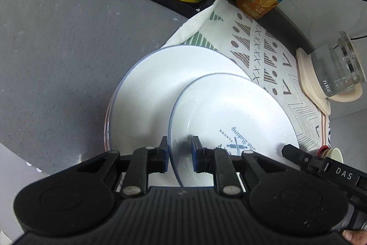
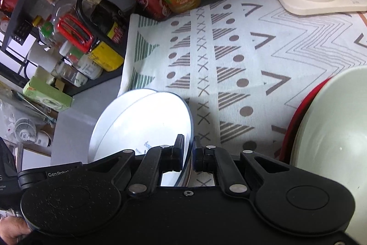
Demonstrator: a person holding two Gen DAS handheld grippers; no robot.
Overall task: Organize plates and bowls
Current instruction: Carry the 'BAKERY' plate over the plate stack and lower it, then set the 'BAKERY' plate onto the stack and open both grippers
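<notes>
We see a grey worktop partly under a patterned cloth, bottles crowding its far edge. Our left gripper and right gripper each pinch the rim of the lettered plate, which overlaps a larger plate at the cloth's left edge.

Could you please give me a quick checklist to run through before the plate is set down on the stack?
1. Left gripper straddles the plate rim: ok.
2. Right gripper straddles the opposite rim: ok.
3. Pads actually clamped on the rim: cannot tell.
4. Plate centred over the stack: not ok, offset toward the mat.
5. Kettle apart from the plate: ok.
</notes>
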